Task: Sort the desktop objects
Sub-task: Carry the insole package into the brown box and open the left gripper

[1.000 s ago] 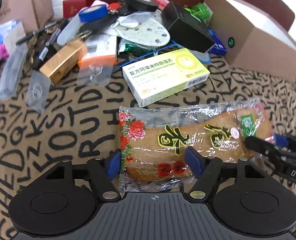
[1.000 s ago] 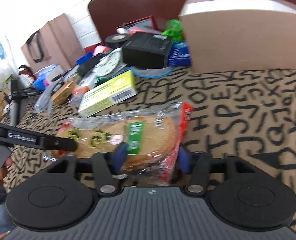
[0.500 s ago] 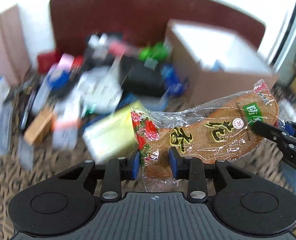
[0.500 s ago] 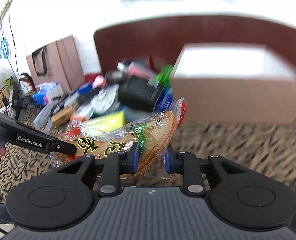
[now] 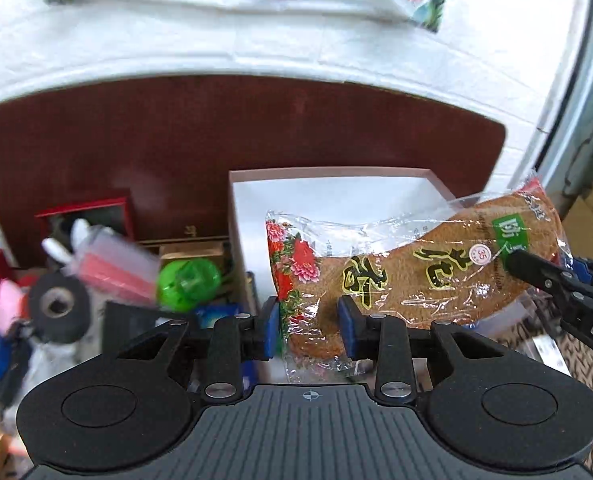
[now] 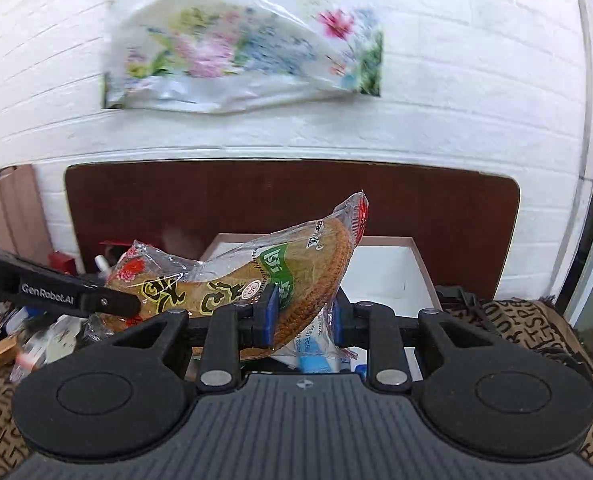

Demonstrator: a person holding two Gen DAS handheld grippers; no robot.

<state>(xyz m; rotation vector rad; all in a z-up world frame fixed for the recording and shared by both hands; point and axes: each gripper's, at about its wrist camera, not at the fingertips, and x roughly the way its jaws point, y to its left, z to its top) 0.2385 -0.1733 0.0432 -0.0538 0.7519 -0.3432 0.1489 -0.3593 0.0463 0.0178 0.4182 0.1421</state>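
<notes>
Two tools on one insole pack [image 5: 412,276] here. Left tool [image 5: 307,330] is pinched narrow on the flowery end of the pack, right tool [image 6: 301,316] is clamped on the other end by the green label, so the pack hangs in the air between them, tilted, right end higher. Landmark is the white open box [image 5: 336,196]: the pack sits in front of and above it. Left of the box there's a green ball [image 5: 188,280], a black tape roll [image 5: 58,306] and a red case [image 5: 92,216], all kinda blurry. Behind the box is a dark brown board [image 6: 256,196], and right of it the letter-print tabletop [image 6: 536,320] cover.
</notes>
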